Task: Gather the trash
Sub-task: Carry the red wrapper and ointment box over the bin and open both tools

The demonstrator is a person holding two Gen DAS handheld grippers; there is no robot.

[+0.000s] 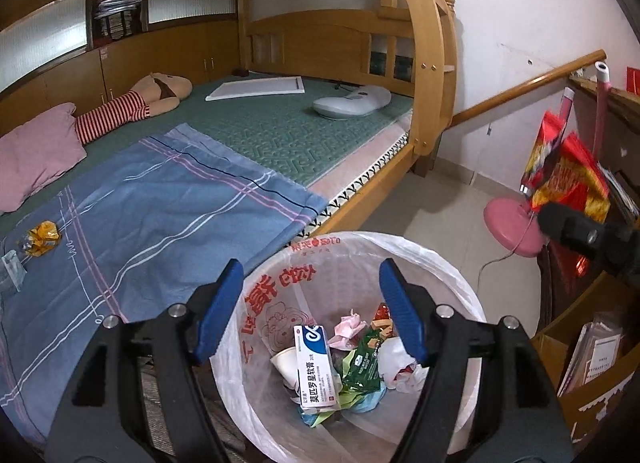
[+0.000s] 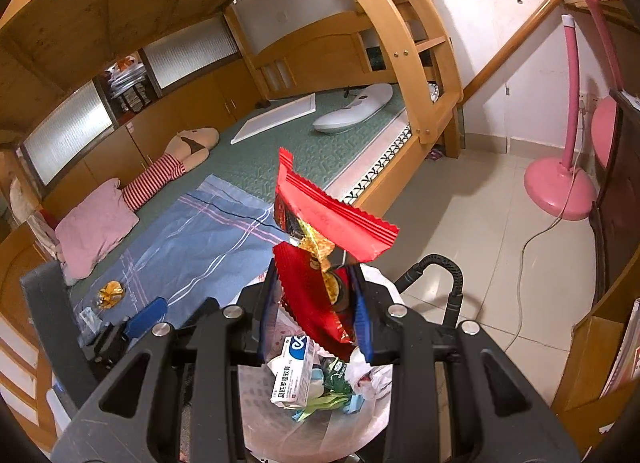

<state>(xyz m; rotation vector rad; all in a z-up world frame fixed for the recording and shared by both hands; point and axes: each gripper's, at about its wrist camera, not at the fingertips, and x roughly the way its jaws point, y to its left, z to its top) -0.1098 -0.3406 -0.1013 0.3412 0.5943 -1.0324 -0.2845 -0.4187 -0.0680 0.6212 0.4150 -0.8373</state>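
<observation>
Nearest the lens: left gripper, blue pads spread wide and empty, hanging over the trash bin. Right gripper pinching a red snack wrapper above the same bin. Crinkly foil, light and stiff, zigzag-cut edges; likely to flutter or catch the rim and slide to the tile floor if let go off-centre. Thin white liner, slack and printed red. Inside: medicine box, green packet, crumpled tissue. On the blue sheet, a crumpled gold wrapper not yet collected
</observation>
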